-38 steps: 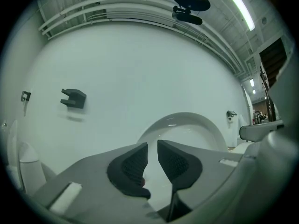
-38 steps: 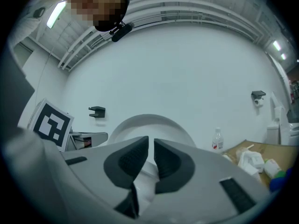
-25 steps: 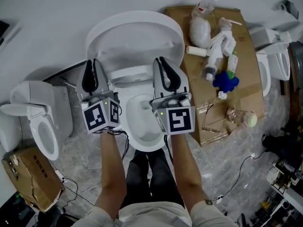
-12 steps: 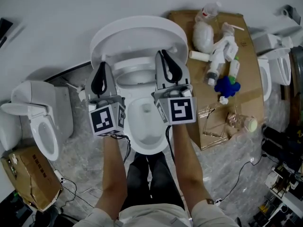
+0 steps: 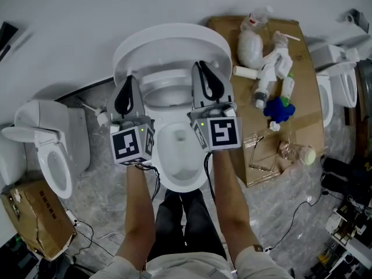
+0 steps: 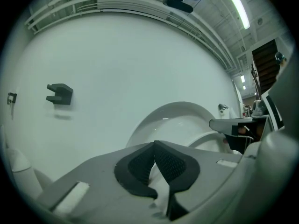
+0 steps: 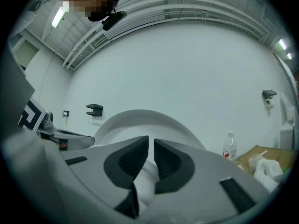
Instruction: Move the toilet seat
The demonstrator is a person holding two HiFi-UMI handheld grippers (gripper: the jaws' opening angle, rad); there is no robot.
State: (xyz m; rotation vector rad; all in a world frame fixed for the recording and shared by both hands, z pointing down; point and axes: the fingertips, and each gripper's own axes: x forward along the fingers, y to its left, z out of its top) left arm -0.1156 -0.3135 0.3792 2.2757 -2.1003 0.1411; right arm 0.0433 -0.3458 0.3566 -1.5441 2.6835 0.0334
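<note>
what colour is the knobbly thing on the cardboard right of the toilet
The knobbly thing is blue, clearest in the head view.

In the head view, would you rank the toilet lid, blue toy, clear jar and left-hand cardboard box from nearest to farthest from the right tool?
From the right tool:
1. Toilet lid, just beyond its tip.
2. Blue toy, off to the right.
3. Clear jar, farther right and lower in the picture.
4. Cardboard box, far lower left.
</note>
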